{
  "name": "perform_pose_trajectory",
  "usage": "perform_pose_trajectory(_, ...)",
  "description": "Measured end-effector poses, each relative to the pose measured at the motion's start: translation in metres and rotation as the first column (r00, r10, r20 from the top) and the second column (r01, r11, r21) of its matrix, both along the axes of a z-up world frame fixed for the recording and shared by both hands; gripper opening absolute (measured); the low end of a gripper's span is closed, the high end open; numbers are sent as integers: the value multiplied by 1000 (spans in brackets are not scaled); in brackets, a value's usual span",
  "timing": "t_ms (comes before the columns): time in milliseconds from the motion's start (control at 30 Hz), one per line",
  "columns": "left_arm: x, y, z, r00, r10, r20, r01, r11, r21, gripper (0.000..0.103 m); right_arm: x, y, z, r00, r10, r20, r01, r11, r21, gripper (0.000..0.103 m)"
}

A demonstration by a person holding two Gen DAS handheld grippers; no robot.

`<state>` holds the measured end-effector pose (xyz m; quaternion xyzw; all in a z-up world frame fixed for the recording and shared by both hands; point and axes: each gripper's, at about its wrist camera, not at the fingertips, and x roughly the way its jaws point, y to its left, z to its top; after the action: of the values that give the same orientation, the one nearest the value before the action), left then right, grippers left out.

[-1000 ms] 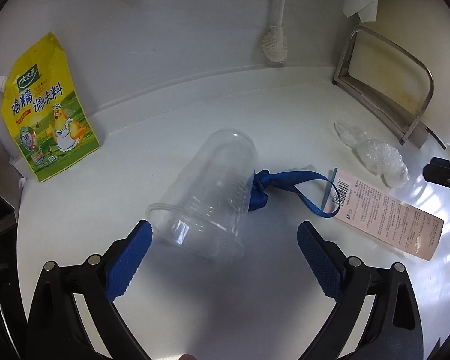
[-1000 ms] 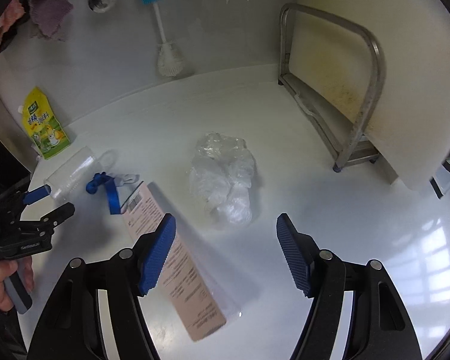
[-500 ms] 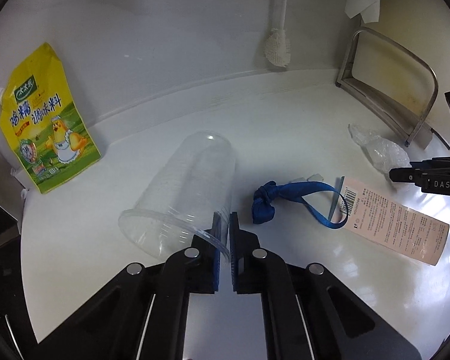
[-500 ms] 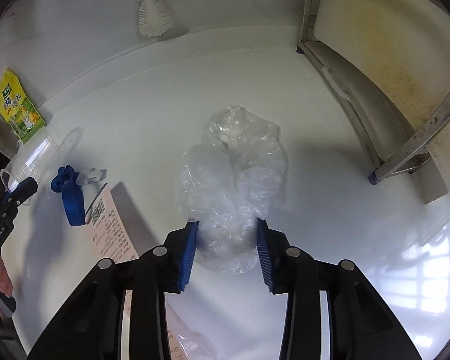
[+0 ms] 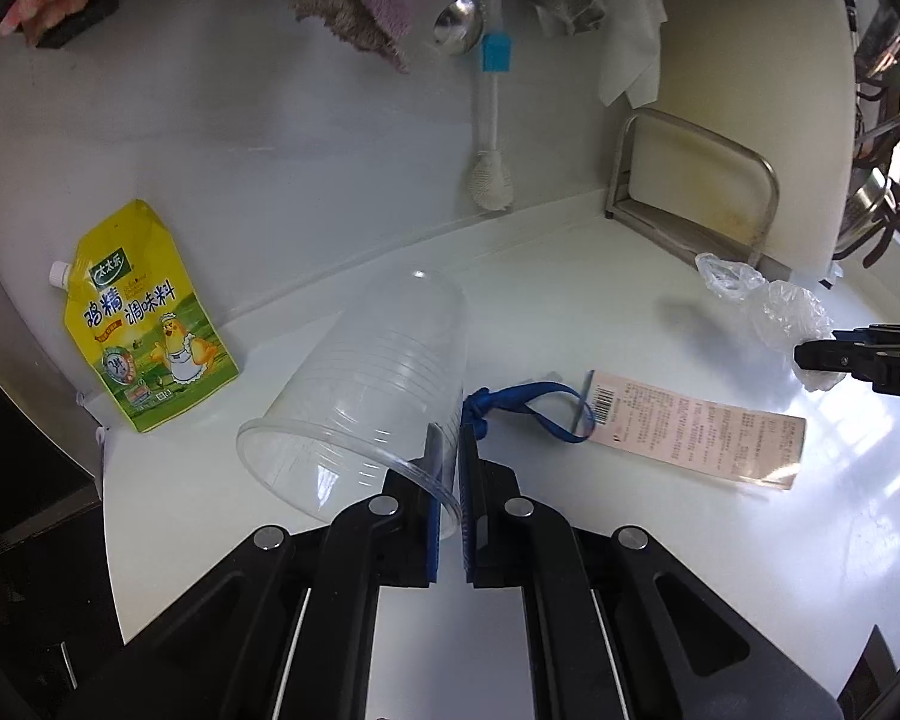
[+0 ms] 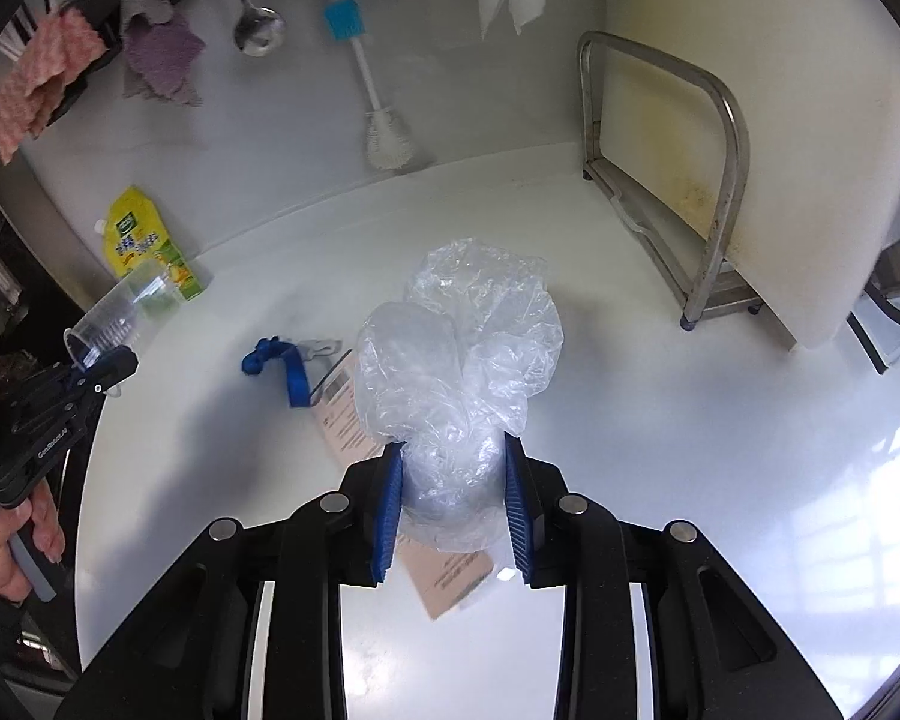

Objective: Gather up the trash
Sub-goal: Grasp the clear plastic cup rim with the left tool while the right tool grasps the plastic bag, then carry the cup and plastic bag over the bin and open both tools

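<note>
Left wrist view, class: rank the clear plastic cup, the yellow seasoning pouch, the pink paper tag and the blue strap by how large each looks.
1. Clear plastic cup, though nearest the camera.
2-3. Yellow seasoning pouch and pink paper tag: too alike to rank.
4. Blue strap.

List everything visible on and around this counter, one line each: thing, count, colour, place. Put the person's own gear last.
Clear plastic cup: 1, transparent, rim pinched in left fingers.
Crumpled plastic bag: 1, clear, held between right fingers.
Blue ribbon loop: 1, blue, counter centre, attached to the tag.
Pink printed tag: 1, pink, flat on counter.
Yellow seasoning pouch: 1, yellow-green, leaning against back wall.
Bottle brush: 1, white, blue-topped, at wall.
Metal ladle: 1, silver, hanging.
Steel rack: 1, holds cream cutting board.
White counter: 1.
Left gripper: 1, black, shut.
Right gripper: 1, black, shut on bag.
</note>
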<state>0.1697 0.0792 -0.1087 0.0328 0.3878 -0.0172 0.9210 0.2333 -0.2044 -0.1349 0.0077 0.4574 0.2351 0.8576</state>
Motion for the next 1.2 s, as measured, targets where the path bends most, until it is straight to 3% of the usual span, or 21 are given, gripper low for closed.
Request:
perform_pose_trajectory(267, -66, -38, 23, 995, -95, 5, 95, 995, -39, 6, -97, -1, 18, 999, 26, 34, -25, 999, -30, 29)
perform_pose_trajectory(800, -177, -92, 26, 974, -218, -54, 215, 975, -59, 6, -252, -33, 14, 999, -6, -46, 8, 999, 35, 29)
perform_pose_trajectory(1000, -213, -120, 11, 943, -315, -105, 308, 949, -72, 6, -306, -46, -5, 994, -29, -104, 34, 999, 41, 29)
perform_pose_trajectory(1200, -245, -152, -9, 889, -426, -167, 417, 905, -90, 6, -353, -63, -30, 983, -76, -166, 80, 997, 18, 29)
